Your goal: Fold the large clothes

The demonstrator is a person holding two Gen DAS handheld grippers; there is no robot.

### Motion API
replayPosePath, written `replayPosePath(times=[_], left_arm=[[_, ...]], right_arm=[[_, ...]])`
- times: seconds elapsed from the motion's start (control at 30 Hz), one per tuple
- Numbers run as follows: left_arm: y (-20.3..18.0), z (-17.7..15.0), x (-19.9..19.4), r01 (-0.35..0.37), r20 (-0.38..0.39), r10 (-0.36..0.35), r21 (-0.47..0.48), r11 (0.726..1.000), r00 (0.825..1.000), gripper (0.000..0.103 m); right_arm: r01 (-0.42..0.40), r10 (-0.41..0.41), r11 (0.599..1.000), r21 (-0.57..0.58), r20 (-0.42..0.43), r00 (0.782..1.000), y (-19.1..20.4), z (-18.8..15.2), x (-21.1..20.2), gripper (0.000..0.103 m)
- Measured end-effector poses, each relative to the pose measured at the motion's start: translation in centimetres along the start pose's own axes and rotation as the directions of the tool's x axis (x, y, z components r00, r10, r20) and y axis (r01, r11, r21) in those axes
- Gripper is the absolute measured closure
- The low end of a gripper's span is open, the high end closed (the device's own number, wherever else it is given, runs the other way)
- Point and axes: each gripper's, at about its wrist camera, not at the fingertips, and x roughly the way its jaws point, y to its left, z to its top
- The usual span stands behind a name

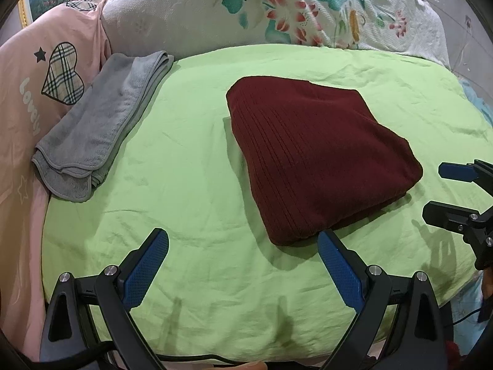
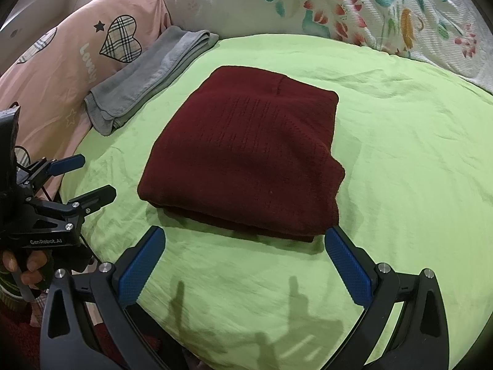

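A dark red knit garment (image 1: 314,157) lies folded into a thick square on the green sheet (image 1: 191,160); it also shows in the right wrist view (image 2: 246,154). My left gripper (image 1: 243,240) is open and empty, hovering just short of the garment's near left corner. My right gripper (image 2: 245,237) is open and empty, close to the garment's near edge. The right gripper also shows at the right edge of the left wrist view (image 1: 437,191), and the left gripper at the left of the right wrist view (image 2: 95,175).
A folded grey towel (image 1: 98,123) lies at the sheet's left edge, also in the right wrist view (image 2: 148,80). A pink quilt with plaid hearts (image 1: 58,74) is on the left. A white floral blanket (image 1: 277,9) lies bunched at the back.
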Motion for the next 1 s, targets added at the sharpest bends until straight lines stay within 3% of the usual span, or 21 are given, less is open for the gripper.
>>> replayPosePath(times=[1.0], left_arm=[[-0.54,-0.11,-0.48,0.001,0.005,-0.001,-0.018,1.000,1.000,0.005]], right_arm=[[0.002,-0.002,1.000,0.002,0.002,1.000,0.63,-0.09,0.06,0.000]])
